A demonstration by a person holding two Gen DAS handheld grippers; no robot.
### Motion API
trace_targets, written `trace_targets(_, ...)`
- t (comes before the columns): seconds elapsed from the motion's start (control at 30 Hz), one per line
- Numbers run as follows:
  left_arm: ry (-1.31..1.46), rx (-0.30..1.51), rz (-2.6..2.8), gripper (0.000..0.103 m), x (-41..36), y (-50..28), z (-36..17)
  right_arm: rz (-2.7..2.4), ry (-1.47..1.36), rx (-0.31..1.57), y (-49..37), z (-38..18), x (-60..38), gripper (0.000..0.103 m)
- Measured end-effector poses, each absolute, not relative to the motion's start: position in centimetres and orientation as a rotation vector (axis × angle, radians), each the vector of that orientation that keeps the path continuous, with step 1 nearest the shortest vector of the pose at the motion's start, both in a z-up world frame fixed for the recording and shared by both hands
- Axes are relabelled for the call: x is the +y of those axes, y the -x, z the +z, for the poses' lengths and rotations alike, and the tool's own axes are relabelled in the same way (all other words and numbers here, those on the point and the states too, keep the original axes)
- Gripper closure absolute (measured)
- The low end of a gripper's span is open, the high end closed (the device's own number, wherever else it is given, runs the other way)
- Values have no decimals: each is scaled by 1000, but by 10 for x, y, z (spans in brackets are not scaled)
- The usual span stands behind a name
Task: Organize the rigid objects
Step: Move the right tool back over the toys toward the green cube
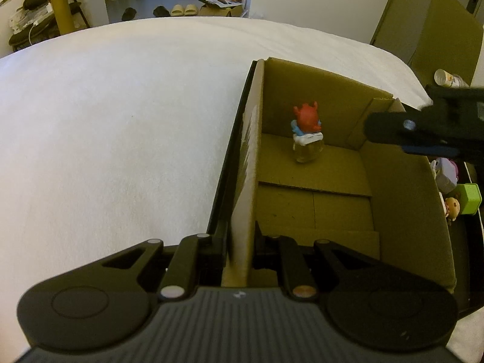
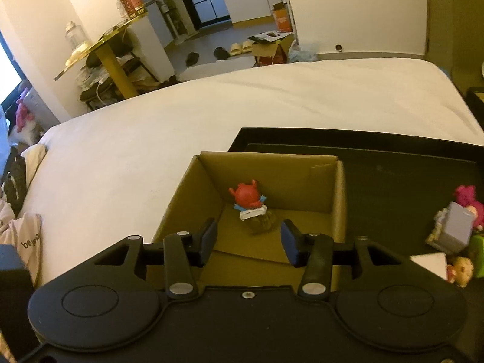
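Note:
An open cardboard box (image 1: 402, 211) stands on a black tray (image 2: 393, 181) on a white bed. Upright on the box floor near the far wall is a small figurine (image 1: 307, 133) with a red head, blue and white trim and a clear yellowish base. My left gripper (image 1: 240, 242) is shut on the box's left wall, which runs up between its fingers. My right gripper (image 2: 249, 243) hovers over the box's near edge, open, with nothing between its fingers; the figurine (image 2: 251, 205) stands just beyond them. In the left wrist view the right gripper (image 1: 393, 130) reaches in over the box's right wall.
Several small toys lie on the tray to the right of the box: a lilac-grey block toy (image 2: 453, 227), a pink plush (image 2: 467, 199), a green cube (image 1: 469, 198) and a small doll (image 2: 461, 269). The white sheet (image 1: 121, 136) spreads left of the box.

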State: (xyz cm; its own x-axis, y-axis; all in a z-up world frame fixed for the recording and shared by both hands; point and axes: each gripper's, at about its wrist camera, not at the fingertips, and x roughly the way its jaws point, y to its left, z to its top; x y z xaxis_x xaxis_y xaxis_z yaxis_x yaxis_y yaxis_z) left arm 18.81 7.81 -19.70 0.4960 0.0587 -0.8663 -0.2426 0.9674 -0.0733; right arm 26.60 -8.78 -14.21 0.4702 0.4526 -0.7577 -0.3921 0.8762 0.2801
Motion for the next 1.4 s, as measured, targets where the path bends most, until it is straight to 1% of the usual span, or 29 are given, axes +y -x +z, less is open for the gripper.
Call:
trace_targets(0.3, 187, 1042, 187, 90, 78, -188, -195, 450, -64, 932, -259, -136, -117, 49)
trace_targets(0.67, 172, 1051, 197, 91, 74, -192, -196, 365, -62, 886, -255, -128, -166, 46)
trace_targets(1.23, 163, 1056, 210, 91, 70, -193, -197, 235, -59, 913, -250, -147, -223, 43)
trace_targets(1.4, 163, 1055, 211, 91, 70, -193, -197, 202, -14, 913, -248, -155, -235, 43)
